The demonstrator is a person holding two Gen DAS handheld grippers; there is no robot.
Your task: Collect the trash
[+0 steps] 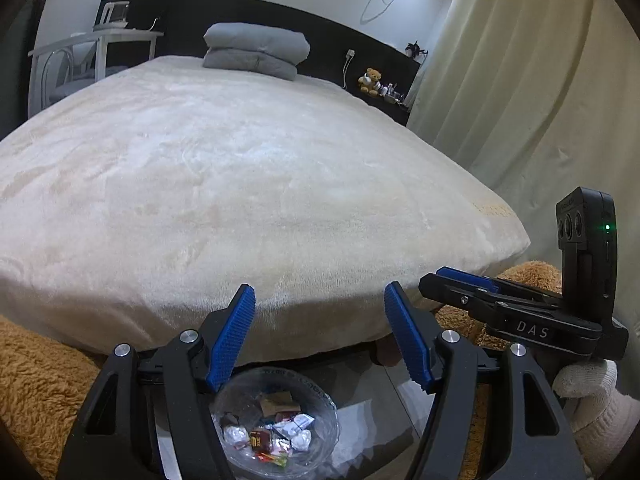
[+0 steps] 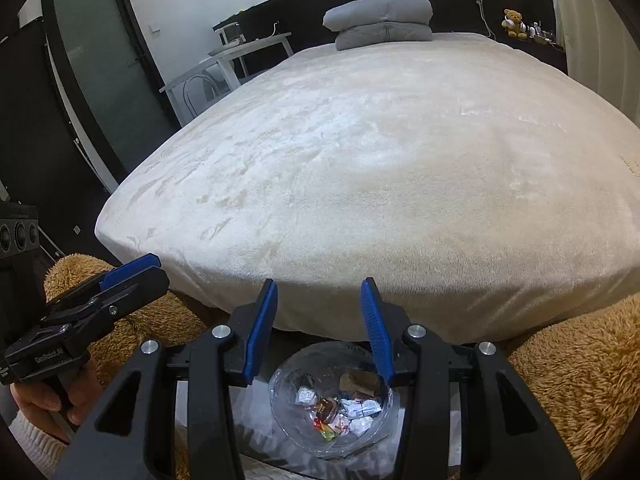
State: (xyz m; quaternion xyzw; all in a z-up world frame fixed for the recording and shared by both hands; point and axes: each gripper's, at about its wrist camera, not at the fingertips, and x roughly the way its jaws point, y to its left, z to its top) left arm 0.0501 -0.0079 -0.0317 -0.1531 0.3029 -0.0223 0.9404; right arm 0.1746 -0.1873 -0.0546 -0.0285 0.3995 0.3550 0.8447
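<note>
The left tongs [image 1: 320, 300] are held wide and empty over the bowl [image 1: 320, 396], seen at 6 o'clock in both views; the wrappers [image 1: 276, 432] lie gathered inside it, so collection is judged largely done. The right tongs [image 2: 319, 296] are spread a little narrower, also empty. The bowl rests on a glass worktop [image 1: 368, 392] at the foot of the bed [image 1: 240, 180], whose cover shows no litter. Folded bedding [image 1: 256, 50] lies at 12 o'clock, a curtain [image 1: 500, 80] at 2.

Cream blanket [image 1: 240, 184] fills mid-frame; folded grey quilt [image 1: 256, 50] at top; clear bowl [image 2: 280, 400] below holds white, red wrappers [image 2: 340, 416]; tan fleece [image 2: 580, 380] at lower right.
</note>
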